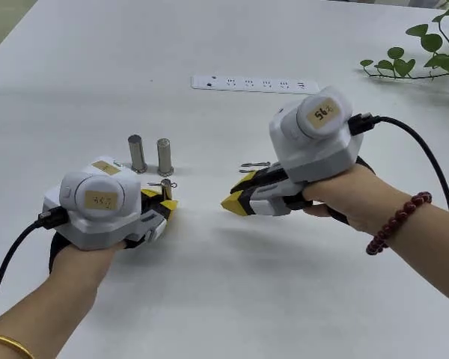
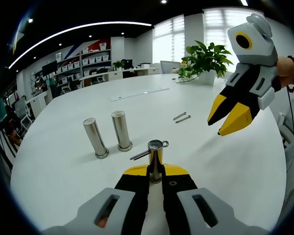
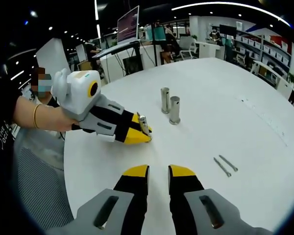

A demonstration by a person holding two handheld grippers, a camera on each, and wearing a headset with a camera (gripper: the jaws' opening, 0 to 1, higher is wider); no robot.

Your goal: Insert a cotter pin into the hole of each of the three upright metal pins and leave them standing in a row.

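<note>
My left gripper (image 2: 156,172) is shut on the base of an upright metal pin (image 2: 156,155) and holds it on the white table. A cotter pin (image 2: 143,153) sits through the hole near that pin's top. Two more upright pins (image 1: 137,153) (image 1: 165,156) stand side by side just beyond the left gripper (image 1: 167,203). My right gripper (image 1: 232,202) hovers to the right, pointing at the held pin, its jaws slightly open with nothing between them (image 3: 159,172). Two loose cotter pins (image 1: 254,166) lie on the table behind the right gripper.
A white power strip (image 1: 254,84) lies at the back of the table (image 1: 224,299). A leafy plant (image 1: 426,52) reaches in from the back right. A cable trails from each gripper toward the near edge.
</note>
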